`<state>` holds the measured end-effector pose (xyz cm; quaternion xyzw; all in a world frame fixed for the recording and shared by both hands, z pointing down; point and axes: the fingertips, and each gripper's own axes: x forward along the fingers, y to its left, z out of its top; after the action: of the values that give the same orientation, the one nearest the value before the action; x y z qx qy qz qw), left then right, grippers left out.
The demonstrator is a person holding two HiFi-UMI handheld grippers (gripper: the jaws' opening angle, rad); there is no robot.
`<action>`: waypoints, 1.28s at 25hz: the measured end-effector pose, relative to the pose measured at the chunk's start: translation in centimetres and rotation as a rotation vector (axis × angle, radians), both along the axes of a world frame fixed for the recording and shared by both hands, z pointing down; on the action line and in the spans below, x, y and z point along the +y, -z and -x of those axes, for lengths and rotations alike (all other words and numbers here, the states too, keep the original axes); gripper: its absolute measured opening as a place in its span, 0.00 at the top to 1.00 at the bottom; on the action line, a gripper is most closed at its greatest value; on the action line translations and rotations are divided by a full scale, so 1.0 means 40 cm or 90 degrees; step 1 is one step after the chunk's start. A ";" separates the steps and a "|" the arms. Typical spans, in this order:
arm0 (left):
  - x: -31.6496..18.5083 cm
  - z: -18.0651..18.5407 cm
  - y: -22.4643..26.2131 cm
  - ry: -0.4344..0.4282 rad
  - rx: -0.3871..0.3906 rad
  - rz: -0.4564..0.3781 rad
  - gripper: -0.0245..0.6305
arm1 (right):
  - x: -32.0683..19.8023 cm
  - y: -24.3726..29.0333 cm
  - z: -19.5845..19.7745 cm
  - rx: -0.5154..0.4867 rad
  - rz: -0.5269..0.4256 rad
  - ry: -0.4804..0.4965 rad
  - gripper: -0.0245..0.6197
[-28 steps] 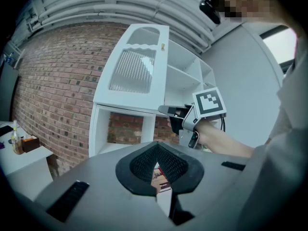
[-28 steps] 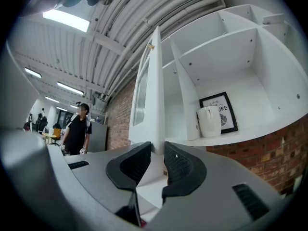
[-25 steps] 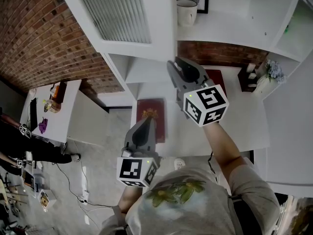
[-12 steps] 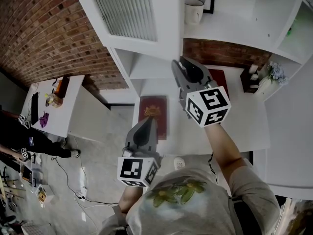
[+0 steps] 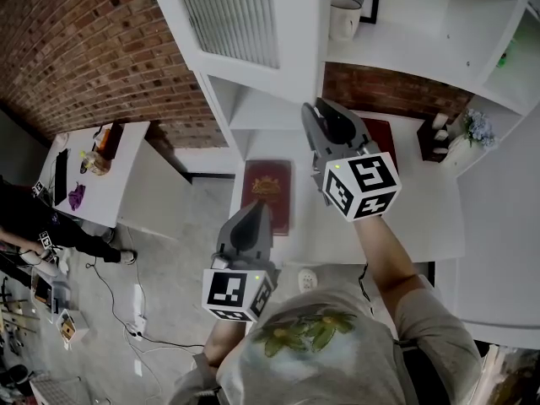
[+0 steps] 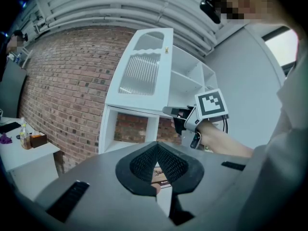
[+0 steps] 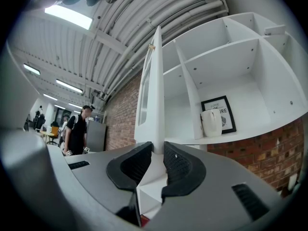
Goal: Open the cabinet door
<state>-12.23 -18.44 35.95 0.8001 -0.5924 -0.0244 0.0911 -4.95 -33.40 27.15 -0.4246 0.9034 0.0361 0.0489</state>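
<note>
Cabinet door (image 7: 155, 81) edge in closing right tongs (image 7: 156, 150), seen only by right gripper view, left tongs (image 6: 158, 148) clenched

The open cabinet door (image 5: 240, 19) sticks out toward me like a wall. Right of it the shelf (image 5: 413, 53) is open to reach into, but a mug (image 5: 345, 17) stands there. On the white surface (image 5: 426, 213) below, a red book (image 5: 268, 194) lies in the way.
</note>
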 end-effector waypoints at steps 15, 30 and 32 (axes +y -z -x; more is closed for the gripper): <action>0.061 0.024 0.011 0.016 -0.003 -0.007 0.95 | 0.052 -0.001 0.022 0.001 0.006 -0.002 0.83; 0.109 0.053 0.021 0.024 -0.007 -0.009 0.95 | 0.107 0.000 0.054 0.003 0.007 0.001 0.84; 0.114 0.057 0.021 0.027 -0.007 -0.009 0.95 | 0.114 0.000 0.057 0.004 0.006 0.003 0.84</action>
<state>-14.49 -13.86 35.10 0.7883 -0.6093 -0.0261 0.0813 -7.23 -28.84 27.16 -0.4226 0.9046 0.0328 0.0444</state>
